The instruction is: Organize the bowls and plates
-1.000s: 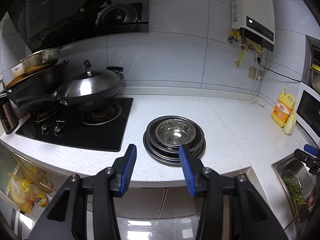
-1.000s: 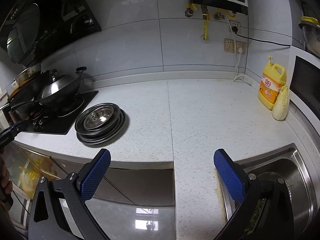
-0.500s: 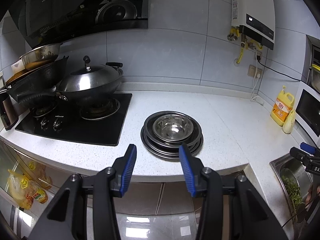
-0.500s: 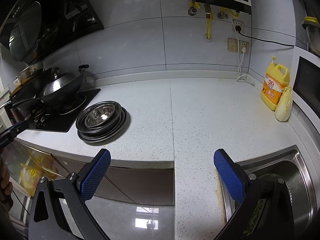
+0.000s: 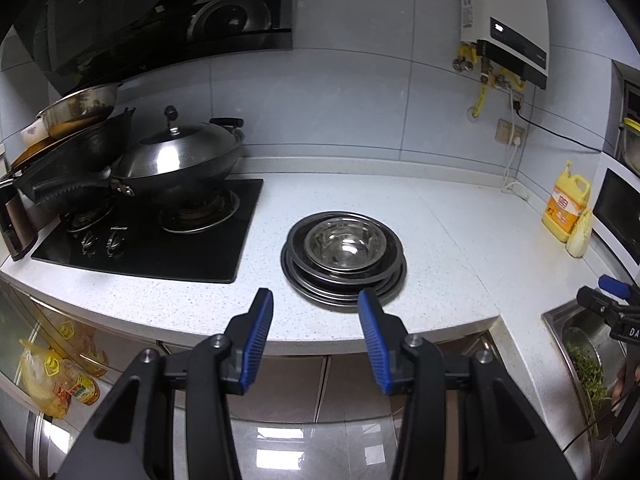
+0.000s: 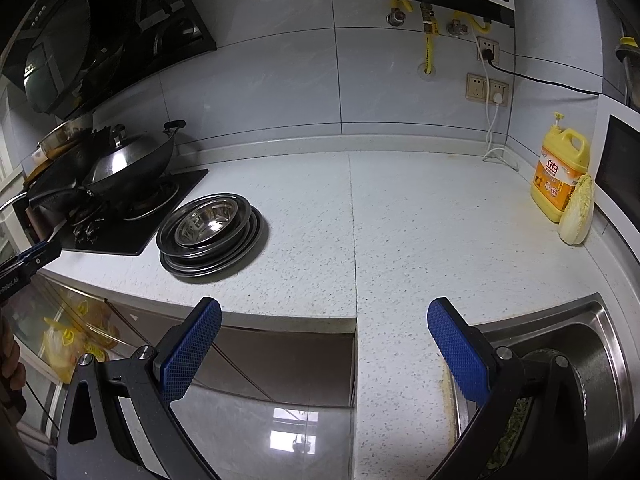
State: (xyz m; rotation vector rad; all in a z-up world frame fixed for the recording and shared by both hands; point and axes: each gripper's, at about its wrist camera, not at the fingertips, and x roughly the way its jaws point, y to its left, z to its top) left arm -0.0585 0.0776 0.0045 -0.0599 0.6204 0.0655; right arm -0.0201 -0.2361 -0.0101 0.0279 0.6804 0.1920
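Left gripper (image 5: 315,312): jaws parted to a moderate gap, holding nothing, held off the counter's front edge, short of the stack. Blue ribbed pads (image 5: 259,340) on black arms.

Hob (image 5: 152,240): one, black glass, two burners, on the counter's left end. Lidded wok (image 5: 180,160): one, dark metal with a shiny domed lid and knob, on the right burner. More dark pans (image 5: 72,160) piled on the left burner; number cannot be told.

Stack of plates (image 5: 344,280): round, shallow, dark steel, several; exact count unclear. It sits on the white speckled counter (image 5: 440,240), just right of the hob. Bowl (image 5: 345,244): one, polished steel, round, nested on top.

Right gripper (image 6: 324,320): jaws spread wide, holding nothing, over the counter's front edge, well apart from the stack. Blue cross-hatched pads (image 6: 456,356).

Detergent jug (image 6: 558,176): one, yellow plastic, by the right wall. Cabbage (image 6: 576,212): one, pale, leaning against the jug.

Sink (image 6: 592,344): one, steel, at the lower right.
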